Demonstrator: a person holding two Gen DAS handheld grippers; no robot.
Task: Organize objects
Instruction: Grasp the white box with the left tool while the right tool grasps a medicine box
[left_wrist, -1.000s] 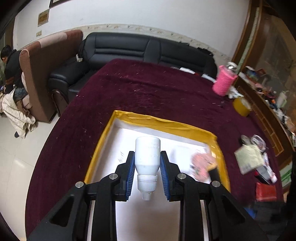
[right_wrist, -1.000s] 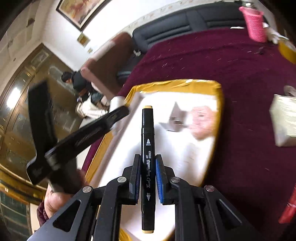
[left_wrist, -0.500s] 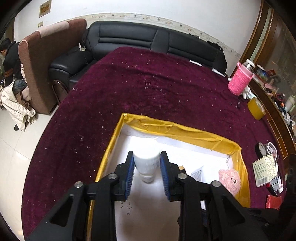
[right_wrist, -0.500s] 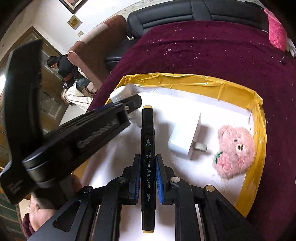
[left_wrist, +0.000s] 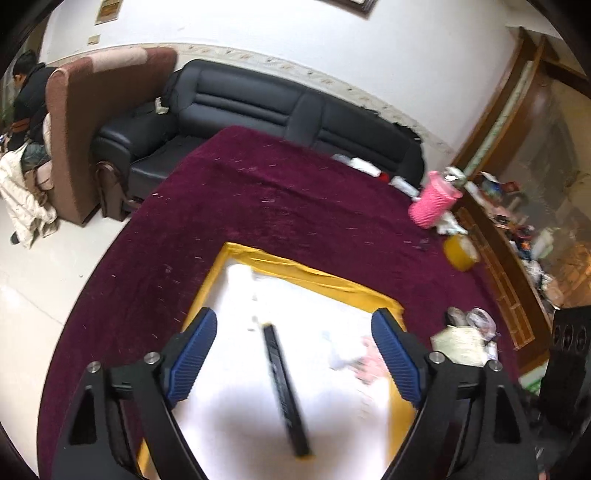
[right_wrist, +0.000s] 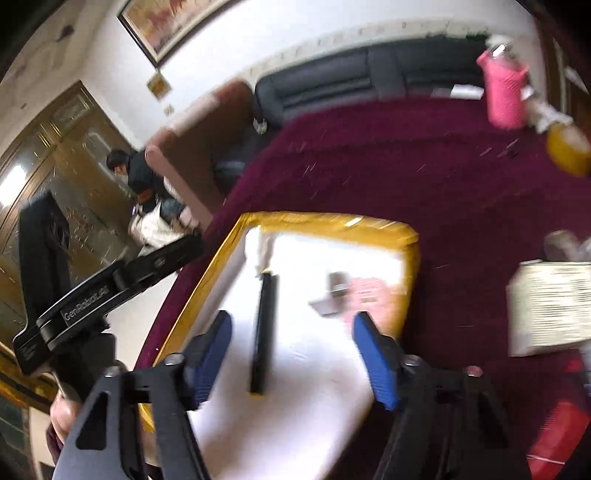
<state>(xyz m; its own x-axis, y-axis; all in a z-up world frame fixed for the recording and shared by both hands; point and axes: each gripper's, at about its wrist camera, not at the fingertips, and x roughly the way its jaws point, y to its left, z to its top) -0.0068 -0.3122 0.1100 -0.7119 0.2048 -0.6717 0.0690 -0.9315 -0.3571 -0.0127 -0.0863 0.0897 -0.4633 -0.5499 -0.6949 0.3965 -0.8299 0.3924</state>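
A white tray with a yellow rim (left_wrist: 314, 275) (right_wrist: 332, 219) lies on the maroon table. A black marker (left_wrist: 286, 391) (right_wrist: 264, 328) lies flat in it. A white bottle (right_wrist: 262, 251) stands blurred at the tray's far left corner, also faint in the left wrist view (left_wrist: 240, 273). A pink plush (left_wrist: 369, 362) (right_wrist: 373, 299) and a white adapter (right_wrist: 332, 295) lie at the tray's right side. My left gripper (left_wrist: 295, 358) is open and empty above the tray. My right gripper (right_wrist: 295, 354) is open and empty above the marker.
A pink cup (left_wrist: 434, 205) (right_wrist: 504, 92) and a yellow tape roll (left_wrist: 460, 253) (right_wrist: 569, 149) stand at the table's far right. A paper box (left_wrist: 458, 345) (right_wrist: 554, 306) and a red packet (right_wrist: 557, 435) lie right of the tray. A black sofa (left_wrist: 295, 107) is behind.
Both grippers opened and pulled back upward. The left one let go of the white bottle in the tray's far left corner; the right one let go of the black marker, now lying in the tray.
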